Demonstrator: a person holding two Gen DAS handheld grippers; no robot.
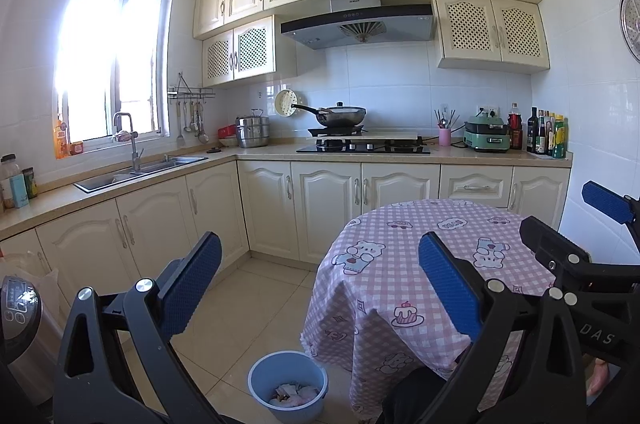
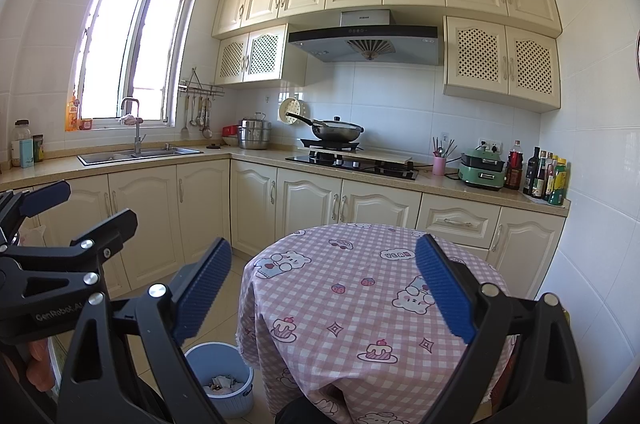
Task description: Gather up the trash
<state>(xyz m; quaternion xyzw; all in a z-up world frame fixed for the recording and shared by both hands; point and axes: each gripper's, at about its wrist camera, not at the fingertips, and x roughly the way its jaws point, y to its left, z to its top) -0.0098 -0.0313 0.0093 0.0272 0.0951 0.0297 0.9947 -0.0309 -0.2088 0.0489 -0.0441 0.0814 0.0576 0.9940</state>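
Hovering side by side over the round tabletop (image 2: 360,304) with its pink checked cloth, the left gripper (image 1: 320,280) and the right gripper (image 2: 324,288) are both standing with blue pads wide apart, holding nothing. Low in the frame, left of the tabletop, a blue bin (image 1: 287,386) is sitting on the tiled floor (image 1: 260,304), and crumpled white and pinkish trash (image 1: 295,394) is lying in its bottom. On the far counter (image 1: 264,154), a wok (image 1: 341,115) is resting on the stove (image 1: 364,145), and a steel steamer pot (image 1: 252,134) is standing near the sink (image 1: 140,172).
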